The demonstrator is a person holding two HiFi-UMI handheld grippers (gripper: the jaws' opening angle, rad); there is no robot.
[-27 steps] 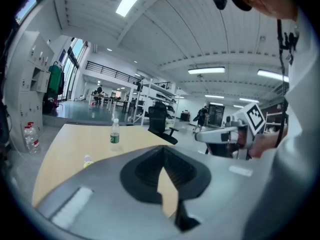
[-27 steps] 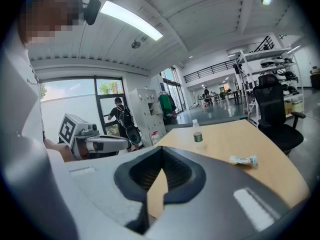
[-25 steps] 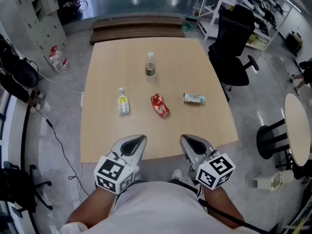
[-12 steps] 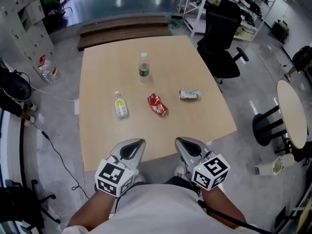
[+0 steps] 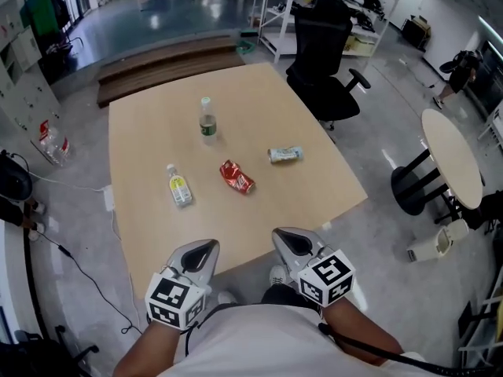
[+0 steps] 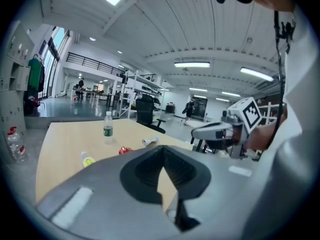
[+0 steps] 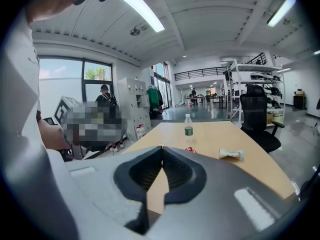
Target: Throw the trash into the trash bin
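At the near edge of the light wooden desk (image 5: pixel 141 124), both grippers hang just off the desktop, pointing toward the trash. The left gripper (image 5: pixel 203 250) has its jaws pressed together with nothing between them. Ahead of it and a little left lies the small clear plastic bottle with a yellow label (image 5: pixel 178 187), its long axis running away from the person, cap at the far end; the left hand looks the nearer one for it. Further back stands the upright clear plastic bottle with a green label (image 5: pixel 207 119), well apart from the rest. The crushed red drinks can (image 5: pixel 236 176) lies about midway between the two grippers' lines, slanting from far left to near right. The crumpled pale wrapper-like piece (image 5: pixel 284 155) lies crosswise toward the desk's right edge, nearer the right hand. The right gripper (image 5: pixel 290 239) is likewise closed and empty. Bare desktop surrounds every piece, so the jaws have room to open on either side of each. A black office chair (image 5: pixel 321 45) stands at the desk's far right corner. I cannot make out a trash bin for sure; a white box-like thing (image 5: pixel 435 243) on the floor by the round pale table (image 5: pixel 456 159) may be it
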